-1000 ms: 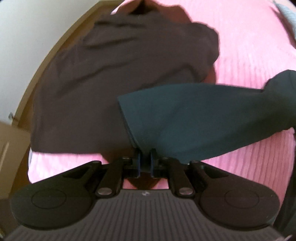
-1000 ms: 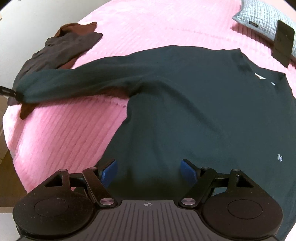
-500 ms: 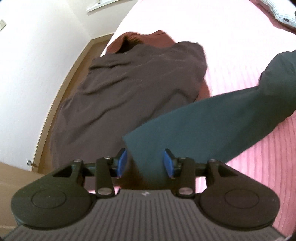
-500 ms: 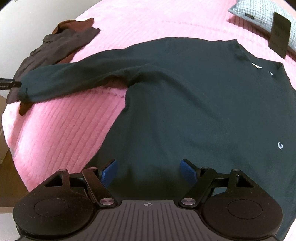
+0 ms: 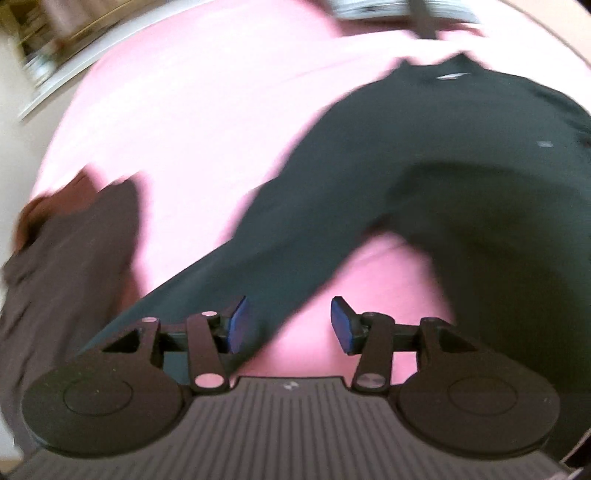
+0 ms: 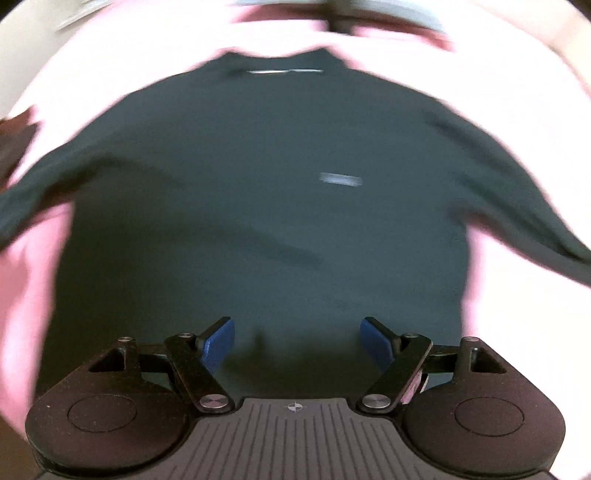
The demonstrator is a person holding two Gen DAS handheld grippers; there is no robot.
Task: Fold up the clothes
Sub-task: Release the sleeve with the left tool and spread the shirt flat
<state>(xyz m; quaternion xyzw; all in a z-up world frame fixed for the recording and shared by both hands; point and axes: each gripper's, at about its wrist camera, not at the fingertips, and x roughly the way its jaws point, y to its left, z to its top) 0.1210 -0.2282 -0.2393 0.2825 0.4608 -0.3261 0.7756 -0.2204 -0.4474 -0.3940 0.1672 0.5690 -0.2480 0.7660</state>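
A dark green long-sleeved sweater (image 6: 266,192) lies spread flat on the pink bedspread (image 6: 22,280), collar at the far end, both sleeves out to the sides. My right gripper (image 6: 297,341) is open and empty, just over the sweater's near hem. In the left wrist view the sweater's left sleeve (image 5: 295,243) runs from the body down towards me. My left gripper (image 5: 286,323) is open and empty, over the sleeve's lower part, its left finger above the cloth. Both views are blurred by motion.
A dark brown garment (image 5: 62,258) lies bunched at the bed's left edge, beside the sleeve end. A grey pillow (image 6: 388,11) with a dark flat object sits at the far end of the bed. The pale wall and floor lie beyond the left edge.
My left gripper opened, let go of the sleeve cuff, and swung right towards the sweater's body. My right gripper stayed open and turned to face the sweater squarely.
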